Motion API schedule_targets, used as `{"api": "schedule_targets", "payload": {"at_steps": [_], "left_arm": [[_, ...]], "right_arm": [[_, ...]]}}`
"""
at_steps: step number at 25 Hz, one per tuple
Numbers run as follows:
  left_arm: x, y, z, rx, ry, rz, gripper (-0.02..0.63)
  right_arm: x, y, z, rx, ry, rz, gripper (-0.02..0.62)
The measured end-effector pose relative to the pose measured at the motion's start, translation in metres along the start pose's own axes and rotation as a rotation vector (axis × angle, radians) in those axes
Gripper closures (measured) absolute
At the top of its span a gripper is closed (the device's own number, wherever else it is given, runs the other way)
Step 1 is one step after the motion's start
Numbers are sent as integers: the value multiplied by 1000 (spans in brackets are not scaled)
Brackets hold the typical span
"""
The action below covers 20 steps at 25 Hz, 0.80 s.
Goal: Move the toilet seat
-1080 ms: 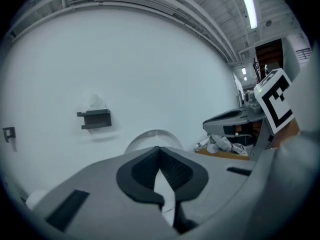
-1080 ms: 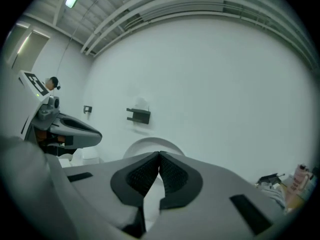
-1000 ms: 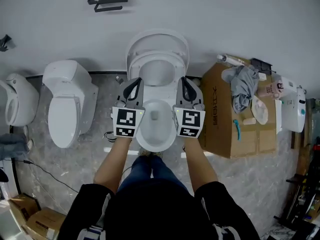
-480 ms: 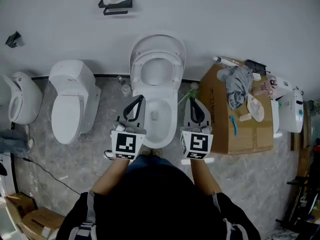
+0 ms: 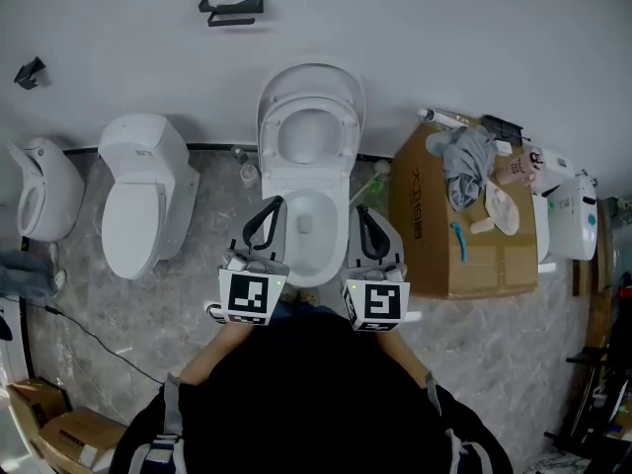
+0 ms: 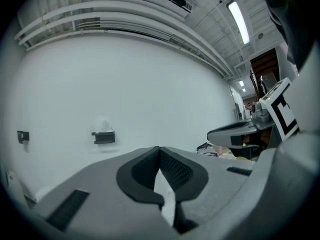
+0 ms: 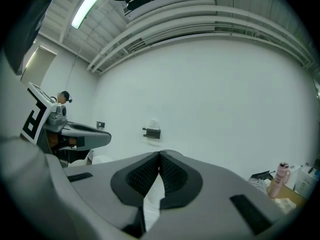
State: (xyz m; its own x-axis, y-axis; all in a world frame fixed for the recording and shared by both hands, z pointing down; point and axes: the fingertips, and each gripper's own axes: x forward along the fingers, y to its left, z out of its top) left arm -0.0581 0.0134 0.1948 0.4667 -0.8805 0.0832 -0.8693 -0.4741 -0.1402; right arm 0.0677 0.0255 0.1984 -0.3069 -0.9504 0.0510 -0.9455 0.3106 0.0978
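Both grippers have drawn back from the bowl's flanks toward the person since the earlier frame. Left hand-held gripper and right hand-held gripper flank the front of the toilet bowl, touching nothing. Each gripper's own view shows its jaws together, pads meeting with nothing between them (left, right). The toilet seat stands raised, leaning against its lid at the wall. A second toilet stands to the left with its lid down; a cardboard box stands just right of the bowl. A paper holder hangs on the wall above.
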Motion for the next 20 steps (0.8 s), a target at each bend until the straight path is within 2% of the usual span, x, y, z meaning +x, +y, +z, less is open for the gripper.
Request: {"api": "schedule_targets", "payload": {"at_steps": [3, 8, 20], "left_arm": [[2, -3, 3, 23, -16, -12, 600], [3, -5, 4, -2, -6, -18, 600], [9, -2, 9, 15, -22, -26, 600]], "right_arm": [[1, 1, 1, 6, -8, 6, 574], [3, 6, 2, 12, -9, 16, 574], [11, 4, 3, 17, -7, 24, 574]]}}
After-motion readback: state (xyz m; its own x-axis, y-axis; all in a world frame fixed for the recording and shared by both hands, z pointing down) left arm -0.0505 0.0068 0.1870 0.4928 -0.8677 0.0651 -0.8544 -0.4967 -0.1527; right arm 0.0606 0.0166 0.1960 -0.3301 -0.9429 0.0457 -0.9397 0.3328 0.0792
